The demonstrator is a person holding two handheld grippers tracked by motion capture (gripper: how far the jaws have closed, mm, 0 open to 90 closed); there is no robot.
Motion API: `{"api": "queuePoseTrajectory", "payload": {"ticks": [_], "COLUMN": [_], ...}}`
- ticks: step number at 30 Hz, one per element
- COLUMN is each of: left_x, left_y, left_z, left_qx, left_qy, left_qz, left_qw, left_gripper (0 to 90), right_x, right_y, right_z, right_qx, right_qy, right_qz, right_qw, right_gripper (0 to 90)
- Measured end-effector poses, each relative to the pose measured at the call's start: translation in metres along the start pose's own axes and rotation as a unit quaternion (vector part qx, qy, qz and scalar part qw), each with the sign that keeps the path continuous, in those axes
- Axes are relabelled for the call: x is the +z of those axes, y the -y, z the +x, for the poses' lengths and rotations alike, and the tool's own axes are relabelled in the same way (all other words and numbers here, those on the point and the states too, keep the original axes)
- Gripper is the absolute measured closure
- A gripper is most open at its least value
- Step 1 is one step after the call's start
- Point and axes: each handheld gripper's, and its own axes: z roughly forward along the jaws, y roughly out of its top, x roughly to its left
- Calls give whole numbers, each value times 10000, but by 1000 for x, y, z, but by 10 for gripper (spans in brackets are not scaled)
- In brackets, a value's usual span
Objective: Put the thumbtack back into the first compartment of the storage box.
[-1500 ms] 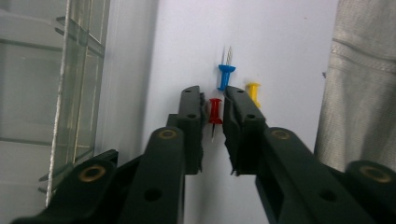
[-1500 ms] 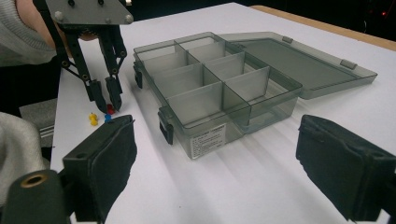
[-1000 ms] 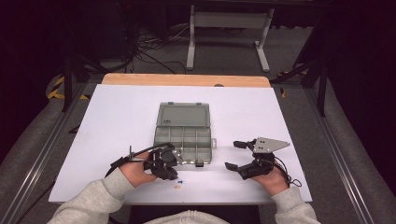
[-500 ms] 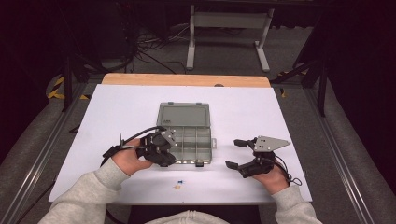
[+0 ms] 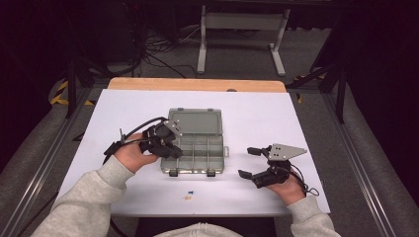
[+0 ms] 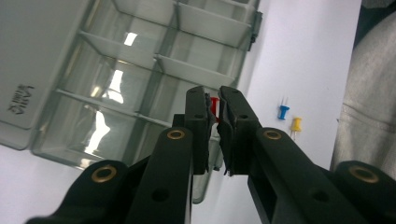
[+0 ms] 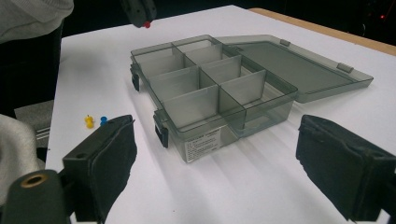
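Bright overhead light whitens the table (image 5: 306, 118); the surroundings sink into darkness. Glare streaks the compartment box (image 6: 116, 84) ahead of the left gripper (image 6: 213, 105), whose near jaws blur, perhaps from closeness. Soft shadows underneath.

Three push pins, one red (image 6: 214, 105), one blue (image 6: 283, 112), one yellow (image 6: 295, 125); one compartment box (image 5: 197, 148); two claws.

A small blue push pin (image 5: 190, 192) and a small yellow push pin (image 5: 187, 197) lie just beside each other on the white tabletop (image 5: 257, 113). Beyond its wooden far edge (image 5: 197, 84) stands a grey metal frame (image 5: 239, 22).
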Motion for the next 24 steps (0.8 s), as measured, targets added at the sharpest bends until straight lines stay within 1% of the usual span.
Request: {"api": "queuePoseTrajectory", "payload": {"ticks": [1,2,7,15,16,17,19,20,24], "left_x": [-1,-2,-5,-6,-6,-5,-2,-1,0], "left_y": [-1,-1,-3,-3,-3,-4,-5,-5,-7], "left_z": [2,5,14,28,30,33,36,38,45], "left_qx": [-5,-54,-149,-372,-419,-419,-447,-468,-552], "left_qy": [-17,-42,-112,-178,-191,-194,-300,-302,-360], "left_qz": [-11,-30,-17,-136,-127,-112,-22,-1,-7], "left_qw": [10000,10000,9998,9991,9989,9989,9985,9984,9978], "left_gripper": [823,823,823,823,823,823,823,823,823], "right_x": [0,0,0,-1,-1,-1,0,0,0], "right_y": [0,0,0,0,0,0,0,0,0], "right_z": [0,0,-1,-1,-1,-1,-1,0,0], "right_qx": [-14,-12,10,20,23,25,20,11,-2], "right_qy": [11,3,2,10,9,7,0,-4,-9], "right_qz": [10,2,-22,-19,-15,-16,-13,-13,-4], "right_qw": [10000,10000,10000,10000,10000,10000,10000,10000,10000], "right_gripper": [125,125,125,125,125,125,125,125,125]}}
